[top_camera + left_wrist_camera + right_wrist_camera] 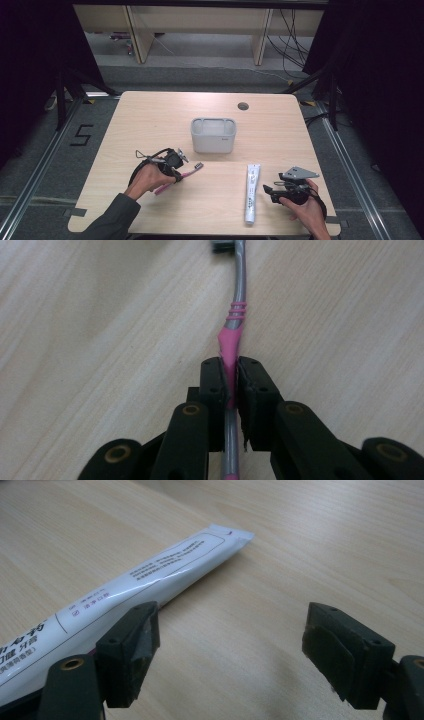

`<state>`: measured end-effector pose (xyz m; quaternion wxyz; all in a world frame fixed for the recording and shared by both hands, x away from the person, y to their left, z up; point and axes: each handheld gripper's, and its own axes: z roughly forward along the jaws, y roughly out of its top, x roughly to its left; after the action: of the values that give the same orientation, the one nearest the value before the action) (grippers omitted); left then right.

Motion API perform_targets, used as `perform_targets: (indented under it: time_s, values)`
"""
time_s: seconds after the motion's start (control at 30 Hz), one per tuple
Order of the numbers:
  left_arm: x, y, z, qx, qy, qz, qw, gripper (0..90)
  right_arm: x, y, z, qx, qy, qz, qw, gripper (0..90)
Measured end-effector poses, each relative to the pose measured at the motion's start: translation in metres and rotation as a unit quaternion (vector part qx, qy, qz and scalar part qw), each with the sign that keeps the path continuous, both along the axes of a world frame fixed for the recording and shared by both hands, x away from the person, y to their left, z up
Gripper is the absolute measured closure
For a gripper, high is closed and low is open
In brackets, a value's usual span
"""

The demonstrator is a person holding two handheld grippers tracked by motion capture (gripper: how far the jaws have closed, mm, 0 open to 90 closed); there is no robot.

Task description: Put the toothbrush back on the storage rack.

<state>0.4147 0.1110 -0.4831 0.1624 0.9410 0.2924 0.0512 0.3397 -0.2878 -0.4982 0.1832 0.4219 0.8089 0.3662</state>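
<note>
A pink and grey toothbrush (190, 172) lies on the wooden table (150, 125) at the front left, bristle head toward the middle. My left gripper (176, 172) is shut on its handle; in the left gripper view both pads press the pink handle (230, 342) at my left gripper (234, 377), and the grey neck runs away toward the head. A white toothpaste tube (251, 192) lies lengthwise at the front right. My right gripper (268, 193) stands open just right of it; in the right gripper view the tube (150, 577) passes outside the left jaw of my right gripper (235, 645), with bare table between the jaws.
A grey two-compartment holder (213, 144) stands at the table's middle, beyond both hands. A round cable hole (243, 106) sits near the far edge. Dark curtains flank the table, with desk legs and cables on the floor behind.
</note>
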Motion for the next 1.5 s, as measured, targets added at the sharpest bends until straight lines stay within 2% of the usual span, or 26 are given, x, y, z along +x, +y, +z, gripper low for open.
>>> perform_targets:
  time_s: [0.03, 0.1, 0.27, 0.43, 0.7, 0.73, 0.77, 0.83, 0.87, 0.93, 1.03, 1.07, 1.1, 1.13, 1.17, 1.2, 1.23, 1.27, 1.3, 1.33, 1.37, 1.4, 1.43, 1.47, 1.5]
  values:
    - [0.000, 0.000, 0.000, 0.000, 0.000, 0.000, 1.0000, 80.9, -0.001, 0.001, 0.000, 0.007, 0.008, -0.005, 0.9999, 23.5]
    - [0.001, -0.004, 0.001, 0.020, 0.009, -0.008, 0.9997, 80.8, -0.001, 0.002, 0.000, 0.008, 0.010, -0.005, 0.9999, 23.6]
    - [0.003, -0.009, 0.003, 0.039, 0.022, -0.012, 0.9989, 80.7, -0.001, 0.002, 0.000, 0.008, 0.008, -0.004, 0.9999, 23.7]
    - [0.005, -0.011, 0.004, 0.047, 0.030, -0.020, 0.9982, 81.6, -0.001, 0.002, 0.000, 0.009, 0.008, -0.004, 0.9999, 23.8]
    - [0.003, -0.011, 0.005, 0.049, 0.020, -0.032, 0.9981, 82.5, -0.001, 0.001, 0.000, 0.009, 0.004, -0.004, 0.9999, 24.0]
    - [0.002, -0.011, 0.006, 0.043, 0.018, -0.031, 0.9984, 82.5, -0.001, 0.001, 0.000, 0.012, 0.009, -0.005, 0.9999, 24.0]
    - [0.002, -0.008, 0.010, 0.035, 0.014, -0.029, 0.9989, 82.5, -0.001, 0.001, 0.000, 0.011, 0.007, -0.004, 0.9999, 24.0]
    - [0.002, -0.007, 0.012, 0.032, 0.012, -0.028, 0.9990, 82.6, 0.000, 0.000, 0.000, 0.005, -0.001, 0.001, 1.0000, 24.0]
    - [0.000, -0.004, 0.017, 0.018, 0.006, -0.025, 0.9995, 82.6, 0.000, 0.000, 0.000, 0.004, -0.002, 0.000, 1.0000, 24.0]
    - [-0.002, -0.002, 0.022, 0.008, -0.004, -0.024, 0.9997, 82.6, 0.000, 0.001, -0.001, 0.013, 0.010, -0.001, 0.9999, 24.0]
    - [-0.003, 0.001, 0.027, -0.003, -0.011, -0.023, 0.9997, 82.6, 0.000, -0.001, 0.000, 0.002, -0.001, -0.003, 1.0000, 24.0]
    - [-0.004, 0.004, 0.031, -0.024, -0.015, -0.023, 0.9993, 82.6, 0.000, -0.001, 0.000, 0.003, -0.001, -0.003, 1.0000, 24.0]
    - [-0.004, 0.004, 0.031, -0.024, -0.015, -0.023, 0.9993, 82.5, 0.000, -0.001, 0.000, 0.002, -0.001, -0.003, 1.0000, 24.0]
    - [-0.005, 0.006, 0.033, -0.037, -0.028, -0.020, 0.9987, 82.6, 0.000, -0.001, 0.000, 0.003, -0.001, -0.004, 1.0000, 24.0]
    - [-0.005, 0.006, 0.033, -0.037, -0.028, -0.020, 0.9987, 82.6, 0.000, -0.001, 0.000, 0.003, -0.001, -0.004, 1.0000, 24.0]
    - [-0.006, 0.009, 0.036, -0.048, -0.040, -0.015, 0.9979, 82.6, 0.000, -0.001, 0.000, 0.003, -0.001, -0.005, 1.0000, 24.0]
    - [-0.006, 0.009, 0.036, -0.048, -0.040, -0.015, 0.9979, 82.6, 0.000, -0.001, 0.000, 0.003, -0.001, -0.005, 1.0000, 24.0]
    - [-0.008, 0.011, 0.041, -0.069, -0.047, -0.007, 0.9965, 82.7, 0.001, -0.001, -0.001, 0.007, -0.003, 0.002, 1.0000, 24.0]
    - [-0.008, 0.011, 0.041, -0.069, -0.047, -0.007, 0.9965, 82.7, 0.001, -0.001, 0.000, 0.005, 0.000, 0.000, 1.0000, 24.0]
    - [-0.009, 0.014, 0.046, -0.086, -0.056, -0.003, 0.9947, 82.7, 0.000, -0.002, 0.000, 0.002, 0.001, -0.005, 1.0000, 24.0]
    - [-0.009, 0.014, 0.046, -0.086, -0.056, -0.003, 0.9947, 82.7, 0.000, -0.002, 0.000, 0.002, 0.001, -0.005, 1.0000, 24.0]
    - [-0.010, 0.016, 0.050, -0.099, -0.068, -0.003, 0.9927, 82.7, 0.000, -0.002, 0.000, 0.002, 0.001, -0.005, 1.0000, 24.0]
    - [-0.010, 0.016, 0.050, -0.099, -0.068, -0.003, 0.9927, 82.7, 0.000, -0.002, 0.000, 0.002, 0.001, -0.005, 1.0000, 24.0]
    - [-0.010, 0.017, 0.054, -0.115, -0.075, 0.001, 0.9905, 82.7, 0.000, -0.002, 0.000, 0.002, 0.001, -0.005, 1.0000, 24.0]
    - [-0.010, 0.018, 0.056, -0.121, -0.074, 0.001, 0.9899, 82.7, -0.001, -0.001, 0.000, 0.008, 0.007, -0.009, 0.9999, 24.0]
